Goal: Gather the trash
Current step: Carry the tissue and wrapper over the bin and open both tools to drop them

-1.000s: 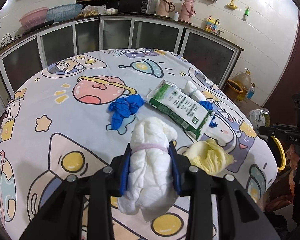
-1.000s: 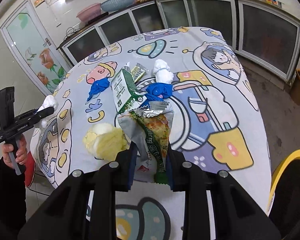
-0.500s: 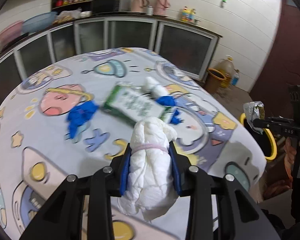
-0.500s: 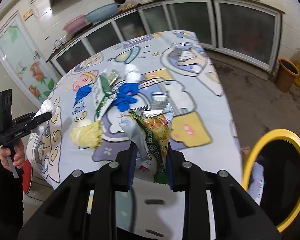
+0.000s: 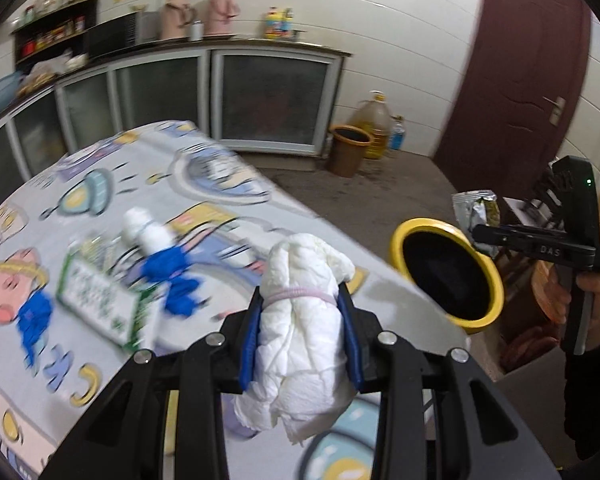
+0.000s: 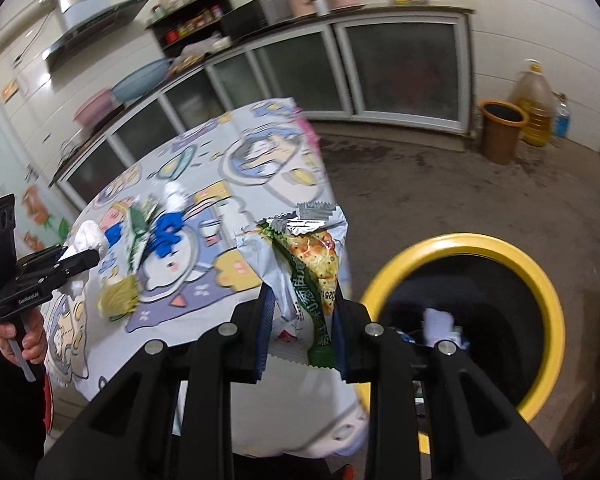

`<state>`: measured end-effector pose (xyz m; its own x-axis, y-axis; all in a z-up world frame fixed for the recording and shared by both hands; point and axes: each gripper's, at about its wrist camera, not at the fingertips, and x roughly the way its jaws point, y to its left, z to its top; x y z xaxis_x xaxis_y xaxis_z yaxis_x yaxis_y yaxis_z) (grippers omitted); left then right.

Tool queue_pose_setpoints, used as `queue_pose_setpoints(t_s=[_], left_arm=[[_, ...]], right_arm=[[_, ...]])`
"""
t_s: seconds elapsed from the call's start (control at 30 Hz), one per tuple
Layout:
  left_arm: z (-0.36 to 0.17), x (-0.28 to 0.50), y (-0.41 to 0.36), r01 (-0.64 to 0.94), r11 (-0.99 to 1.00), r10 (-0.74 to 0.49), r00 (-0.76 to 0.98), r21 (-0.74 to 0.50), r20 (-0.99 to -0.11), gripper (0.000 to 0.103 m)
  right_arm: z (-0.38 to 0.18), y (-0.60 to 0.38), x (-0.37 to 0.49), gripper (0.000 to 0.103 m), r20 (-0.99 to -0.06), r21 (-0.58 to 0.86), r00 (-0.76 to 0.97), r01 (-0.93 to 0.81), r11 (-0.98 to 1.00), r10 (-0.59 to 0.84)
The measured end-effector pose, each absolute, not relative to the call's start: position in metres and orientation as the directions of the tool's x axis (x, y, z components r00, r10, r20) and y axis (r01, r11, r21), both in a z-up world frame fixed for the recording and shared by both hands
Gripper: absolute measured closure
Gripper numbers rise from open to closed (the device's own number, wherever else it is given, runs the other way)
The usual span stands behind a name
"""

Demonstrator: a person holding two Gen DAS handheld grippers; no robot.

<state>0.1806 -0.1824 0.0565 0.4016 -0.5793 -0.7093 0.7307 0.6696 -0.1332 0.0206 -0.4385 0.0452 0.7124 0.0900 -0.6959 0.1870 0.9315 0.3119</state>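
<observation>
My left gripper [image 5: 300, 320] is shut on a rolled white diaper [image 5: 300, 344] bound by a pink band, held above the table's edge. My right gripper [image 6: 300, 320] is shut on a crumpled snack wrapper [image 6: 308, 256], green and silver, just left of the yellow-rimmed trash bin [image 6: 548, 280]. That bin [image 5: 488, 276] stands on the floor beside the table and holds some trash. On the cartoon tablecloth [image 5: 100, 208] lie a green-and-white packet [image 5: 96, 300], blue gloves [image 5: 172, 276], a white wad [image 5: 144, 228] and a yellow wad [image 6: 118, 292].
A brown bucket [image 5: 346, 148] and an oil jug [image 5: 374, 122] stand by the cabinets at the back. A dark red door [image 5: 520, 80] is at the right. A person's hand [image 5: 592, 292] holds the right gripper; bare concrete floor lies beyond the bin.
Both grippers swung right, away from the table's middle toward the yellow bin, each keeping its item. The bin now shows large in the right wrist view.
</observation>
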Motion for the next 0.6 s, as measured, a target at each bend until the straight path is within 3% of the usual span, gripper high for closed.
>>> queue_pose_setpoints(t_s=[0.6], left_arm=[[0.051, 0.134, -0.352, 0.863, 0.465, -0.694, 0.217, -0.197, -0.687, 0.071]], right_arm=[[0.013, -0.53, -0.051, 0.078, -0.714, 0.322, 0.697, 0.402, 0.857, -0.059]])
